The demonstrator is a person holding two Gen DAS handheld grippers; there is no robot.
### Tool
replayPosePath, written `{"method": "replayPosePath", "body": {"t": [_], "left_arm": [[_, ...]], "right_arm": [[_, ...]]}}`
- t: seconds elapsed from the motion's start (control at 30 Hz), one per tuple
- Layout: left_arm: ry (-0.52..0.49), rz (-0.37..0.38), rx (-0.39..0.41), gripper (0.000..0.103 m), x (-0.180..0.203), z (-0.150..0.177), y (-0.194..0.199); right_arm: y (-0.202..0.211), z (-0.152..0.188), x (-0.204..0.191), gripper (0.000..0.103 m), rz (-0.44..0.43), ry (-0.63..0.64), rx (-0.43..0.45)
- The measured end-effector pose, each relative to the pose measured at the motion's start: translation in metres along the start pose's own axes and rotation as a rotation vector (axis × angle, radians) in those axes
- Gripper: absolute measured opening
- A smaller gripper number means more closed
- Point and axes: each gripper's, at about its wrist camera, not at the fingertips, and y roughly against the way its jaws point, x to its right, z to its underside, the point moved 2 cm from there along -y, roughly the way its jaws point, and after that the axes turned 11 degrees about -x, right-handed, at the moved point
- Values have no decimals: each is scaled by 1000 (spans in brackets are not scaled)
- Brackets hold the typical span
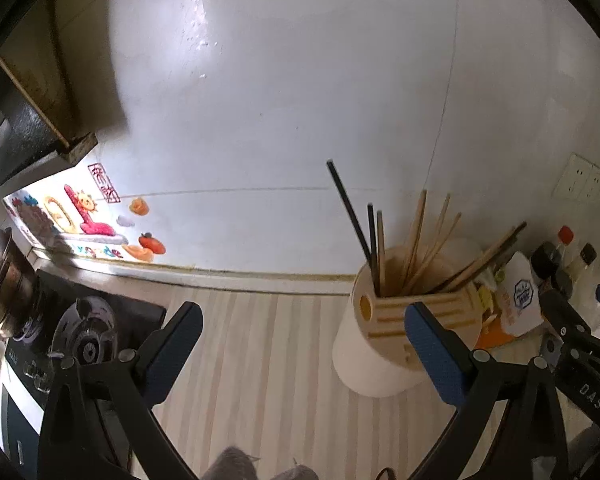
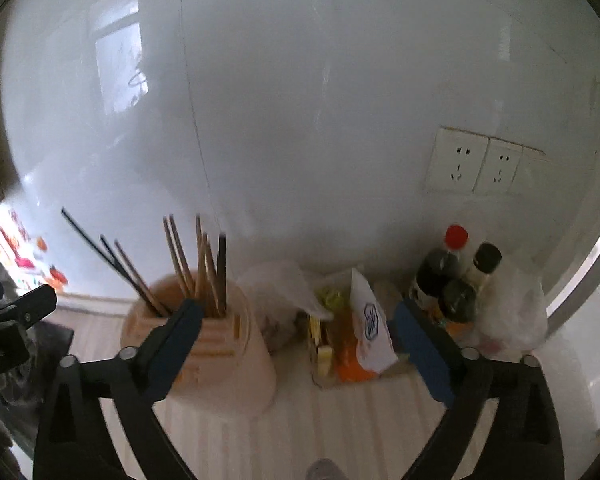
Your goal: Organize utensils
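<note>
We are holding the left gripper [image 1: 304,344] spread wide and empty, the cream cylindrical holder [image 1: 384,344] of wooden and black chopsticks [image 1: 416,240] sitting by its right finger. Our right gripper [image 2: 296,340], equally wide, is framing that holder at its left finger.

You can read white letters "DAS" on the black gripper [image 1: 590,390] at the lower right of the left wrist view. The red sign [image 1: 105,183] on the wall and the blue mark on the white bag [image 2: 372,320] are too blurry to read.
</note>
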Motion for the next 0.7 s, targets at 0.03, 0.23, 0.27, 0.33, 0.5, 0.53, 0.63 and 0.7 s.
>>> {"method": "replayPosePath", "body": {"t": [0.03, 0.23, 0.27, 0.33, 0.5, 0.53, 0.63, 0.7], "left_arm": [[-2, 2, 0, 103, -1, 2, 1], [-7, 15, 22, 103, -8, 14, 13], [-11, 18, 28, 103, -9, 16, 18], [-19, 28, 40, 103, -11, 21, 27], [-30, 26, 88, 103, -12, 39, 59], [-28, 26, 97, 103, -13, 42, 65], [-19, 3, 139, 103, -13, 56, 94], [-11, -5, 161, 103, -14, 64, 108]], "right_arm": [[1, 2, -4, 100, 5, 8, -4], [20, 16, -8, 103, 37, 26, 1], [27, 17, -11, 103, 43, 25, 5], [39, 20, -12, 103, 54, 18, 20], [68, 34, -6, 103, 79, -16, 56], [75, 37, -6, 103, 80, -19, 64], [102, 48, -5, 103, 86, -24, 91], [120, 54, -3, 103, 93, -19, 111]]}}
